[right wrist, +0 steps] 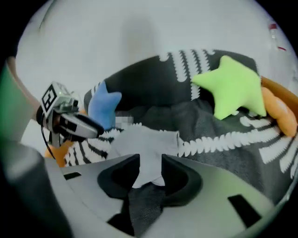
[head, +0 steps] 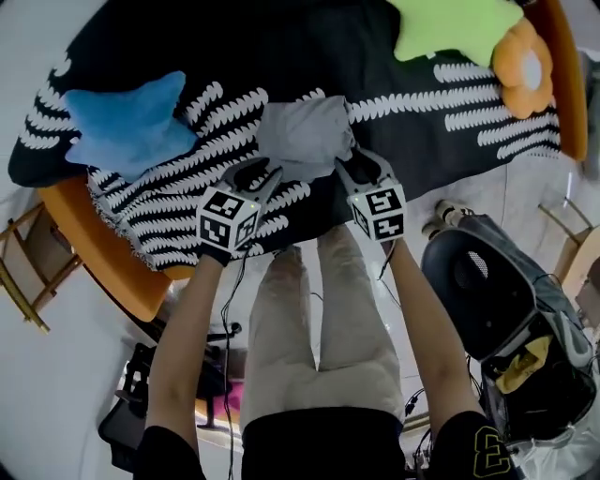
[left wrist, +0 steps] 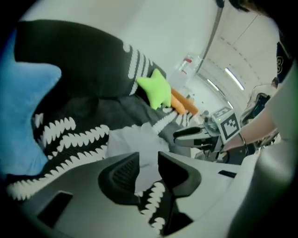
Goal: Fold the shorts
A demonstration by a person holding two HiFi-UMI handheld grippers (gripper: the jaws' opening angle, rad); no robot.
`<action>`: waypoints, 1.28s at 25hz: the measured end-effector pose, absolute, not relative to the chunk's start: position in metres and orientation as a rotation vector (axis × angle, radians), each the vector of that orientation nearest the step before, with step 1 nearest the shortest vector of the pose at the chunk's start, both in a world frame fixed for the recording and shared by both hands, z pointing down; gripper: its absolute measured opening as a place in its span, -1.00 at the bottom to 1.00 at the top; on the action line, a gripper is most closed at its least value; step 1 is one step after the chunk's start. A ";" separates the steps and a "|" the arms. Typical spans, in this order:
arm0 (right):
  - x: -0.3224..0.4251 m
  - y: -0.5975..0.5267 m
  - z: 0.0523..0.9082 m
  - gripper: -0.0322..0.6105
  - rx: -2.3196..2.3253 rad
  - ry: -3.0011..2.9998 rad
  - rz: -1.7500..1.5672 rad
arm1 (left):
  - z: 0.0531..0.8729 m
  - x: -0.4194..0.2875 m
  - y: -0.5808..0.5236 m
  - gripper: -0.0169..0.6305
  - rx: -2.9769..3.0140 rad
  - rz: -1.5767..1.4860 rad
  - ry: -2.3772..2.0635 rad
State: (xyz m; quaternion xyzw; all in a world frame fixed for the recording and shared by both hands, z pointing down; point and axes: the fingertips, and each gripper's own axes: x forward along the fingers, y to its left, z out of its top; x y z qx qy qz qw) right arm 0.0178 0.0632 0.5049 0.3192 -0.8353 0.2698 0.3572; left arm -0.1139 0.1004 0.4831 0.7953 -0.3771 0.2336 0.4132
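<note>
- On the black blanket [head: 234,56], near its front edge, the grey shorts [head: 305,136] lie as a small, somewhat rumpled bundle, between the blue pillow [head: 127,122] and the green pillow [head: 455,26].
- Left hand-held gripper [head: 253,173] is at the near left corner of the shorts. Its jaws stand apart, the cloth shows through the gap, and the pads do not seem to press on it, so I judge it released.
- Right hand-held gripper [head: 361,167] is at the near right corner. Its jaws are also apart, with the hem of the shorts lying loose between them.
- I think the fold is mostly made, but it looks loose.
- Risk: a pad can catch the hem if a hand-held gripper pulls away low, because the cloth is between the jaws. This would drag the top layer and open the fold.
- Risk: the soft, wrinkled blanket gives no firm base, so the bundle can slide or spring open by itself.
- Risk: at a new pinch the jaws can take the blanket together with the shorts, since both lie tight against each other.
</note>
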 end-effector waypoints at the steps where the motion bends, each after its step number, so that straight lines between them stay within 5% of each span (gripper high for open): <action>1: 0.021 0.068 0.468 -0.46 0.898 -2.184 0.724 | 0.447 -0.114 0.105 -0.53 2.022 0.532 -0.978; 4: 0.028 0.133 0.334 -0.85 0.966 -2.245 0.761 | 0.314 -0.109 0.161 -0.74 2.058 0.468 -1.082; 5: 0.027 0.154 0.287 -0.85 0.965 -2.265 0.742 | 0.271 -0.109 0.179 -0.91 2.072 0.494 -1.123; 10: 0.010 0.218 0.099 -0.85 1.064 -2.355 0.583 | 0.095 -0.100 0.237 -0.91 2.329 0.615 -1.243; 17: -0.033 0.313 -0.065 -0.86 1.144 -2.527 0.536 | -0.102 -0.117 0.308 -0.91 2.628 0.353 -1.349; 32: -0.017 0.348 -0.182 -0.86 1.302 -2.687 0.091 | -0.209 -0.156 0.376 -0.91 2.538 0.052 -1.720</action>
